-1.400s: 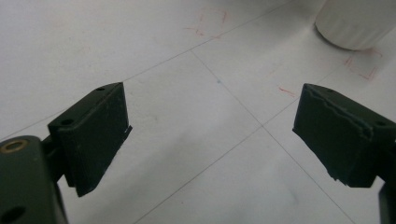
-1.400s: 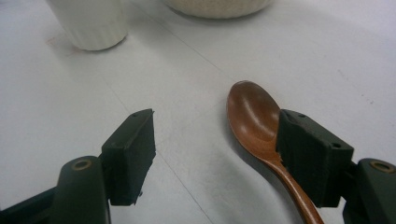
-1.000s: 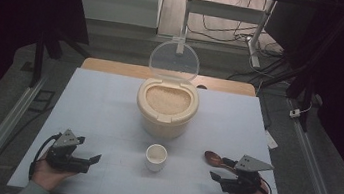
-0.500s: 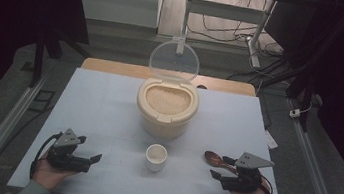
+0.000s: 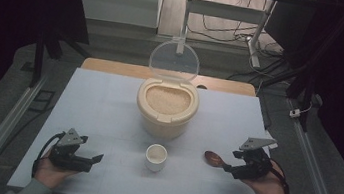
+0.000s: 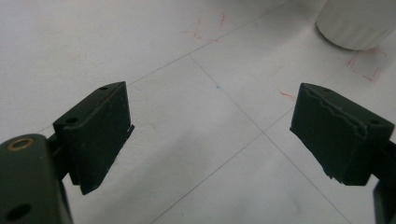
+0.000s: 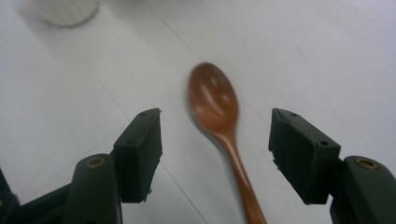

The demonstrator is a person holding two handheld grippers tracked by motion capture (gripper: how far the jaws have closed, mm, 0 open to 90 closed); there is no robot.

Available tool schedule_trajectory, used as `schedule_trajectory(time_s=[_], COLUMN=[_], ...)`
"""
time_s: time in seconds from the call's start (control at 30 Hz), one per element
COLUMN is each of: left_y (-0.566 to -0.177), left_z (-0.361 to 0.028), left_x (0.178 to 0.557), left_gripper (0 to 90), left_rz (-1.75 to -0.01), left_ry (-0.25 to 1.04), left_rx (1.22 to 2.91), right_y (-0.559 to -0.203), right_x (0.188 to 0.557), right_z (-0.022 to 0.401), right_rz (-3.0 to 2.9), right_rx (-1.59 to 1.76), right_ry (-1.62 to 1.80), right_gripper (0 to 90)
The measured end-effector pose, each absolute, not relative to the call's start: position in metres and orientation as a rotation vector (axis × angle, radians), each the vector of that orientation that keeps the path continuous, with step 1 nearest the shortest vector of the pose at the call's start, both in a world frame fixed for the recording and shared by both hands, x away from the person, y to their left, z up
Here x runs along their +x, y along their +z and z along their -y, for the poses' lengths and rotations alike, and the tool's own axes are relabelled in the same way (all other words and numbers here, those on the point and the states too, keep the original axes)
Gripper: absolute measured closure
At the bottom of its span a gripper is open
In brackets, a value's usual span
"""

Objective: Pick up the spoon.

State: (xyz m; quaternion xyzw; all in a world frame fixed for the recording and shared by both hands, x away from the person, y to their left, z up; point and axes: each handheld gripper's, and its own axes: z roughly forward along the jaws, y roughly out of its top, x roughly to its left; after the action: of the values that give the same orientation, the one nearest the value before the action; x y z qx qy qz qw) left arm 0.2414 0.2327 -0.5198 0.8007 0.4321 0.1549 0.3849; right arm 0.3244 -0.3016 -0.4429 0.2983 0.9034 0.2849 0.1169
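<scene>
Since the earlier high view our right gripper (image 5: 229,169) has come up a little off the tabletop (image 5: 108,104) and its jaws have just been closing in slightly, though they are wide yet, with the wooden spoon (image 7: 219,116) lying between them and touched by neither pad. In the right gripper view the spoon's handle runs back towards us midway between the jaws, while the bowl lies just ahead of their tips, face up. We judge that the gripper straddles the handle this way so that the pads can press on its narrow sides and lift the spoon level.

Our left gripper (image 5: 96,159) rests low by the tabletop, jaws spread wide with bare surface between them; we take it to be waiting. Ahead of its jaws and off to one side stands the small white cup (image 5: 156,156), holding something pale. Beyond it the rice container (image 5: 166,107) has its clear lid (image 5: 174,61) tipped upright at the back, presumably so that the spoon can reach the grain from the near side.
</scene>
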Motion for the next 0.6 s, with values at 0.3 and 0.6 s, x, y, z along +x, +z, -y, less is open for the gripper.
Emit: schedule_trajectory(time_s=[0.3, 0.6], left_y=[-0.523, -0.524], left_z=[-0.231, -0.231], left_x=[0.244, 0.245], left_gripper=[11.8, 11.8], left_rz=[-1.107, -1.103], left_ry=[0.389, 0.393], left_rx=[2.058, 2.069], right_y=[-0.445, -0.464], right_x=[0.343, 0.349], right_z=[0.321, 0.332], right_rz=[-2.731, -2.833], right_rx=[0.937, 0.931], right_ry=[0.673, 0.461], right_gripper=[35.4, 39.9])
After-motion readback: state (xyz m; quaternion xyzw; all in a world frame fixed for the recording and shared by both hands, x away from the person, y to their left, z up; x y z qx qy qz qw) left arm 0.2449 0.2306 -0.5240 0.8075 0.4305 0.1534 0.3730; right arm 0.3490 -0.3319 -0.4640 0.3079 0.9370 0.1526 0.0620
